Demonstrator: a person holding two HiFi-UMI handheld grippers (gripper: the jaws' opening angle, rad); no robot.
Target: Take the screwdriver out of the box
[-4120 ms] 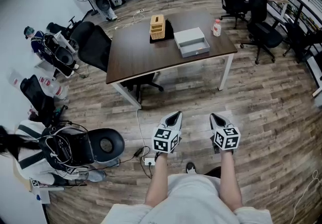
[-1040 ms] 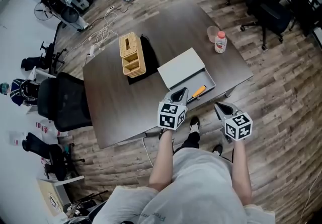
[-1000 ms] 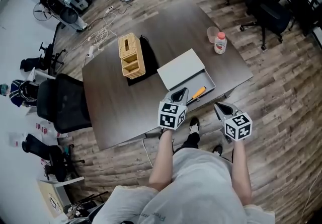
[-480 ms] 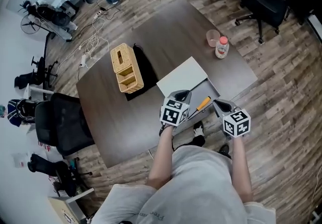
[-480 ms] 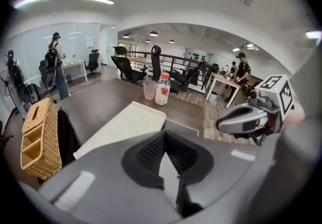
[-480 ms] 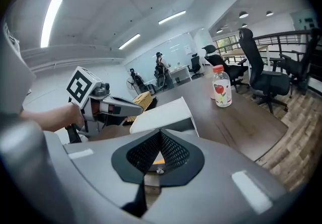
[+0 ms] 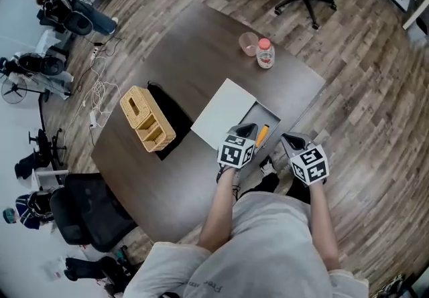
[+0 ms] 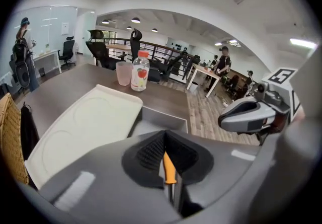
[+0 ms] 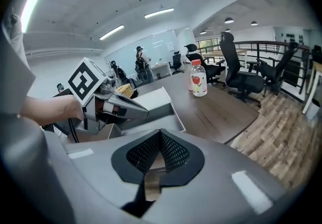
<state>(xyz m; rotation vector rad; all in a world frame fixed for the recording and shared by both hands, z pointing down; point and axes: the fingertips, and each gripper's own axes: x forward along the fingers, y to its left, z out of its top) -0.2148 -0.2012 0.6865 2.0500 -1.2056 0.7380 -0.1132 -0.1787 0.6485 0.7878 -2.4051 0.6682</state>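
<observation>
This looks like the approach: the screwdriver (image 7: pixel 262 134) lies in the open end of the box (image 7: pixel 271 118) at the surface's (image 7: pixel 201 49) near edge. The left gripper (image 7: pixel 247 131) and right gripper (image 7: pixel 289 137) hover beside it, jaws pressed together and empty. Next, one gripper probably has to spread its jaws and lower over the orange handle.

Open top, clear way in from above
The box (image 7: pixel 273 114) sits open-topped at the bench (image 7: pixel 194 55) edge; pale lid (image 7: pixel 224 110) lies flat beside it, basket (image 7: pixel 147 118) and bottle (image 7: pixel 265 53) stand well apart, only its walls hem the sides.
</observation>
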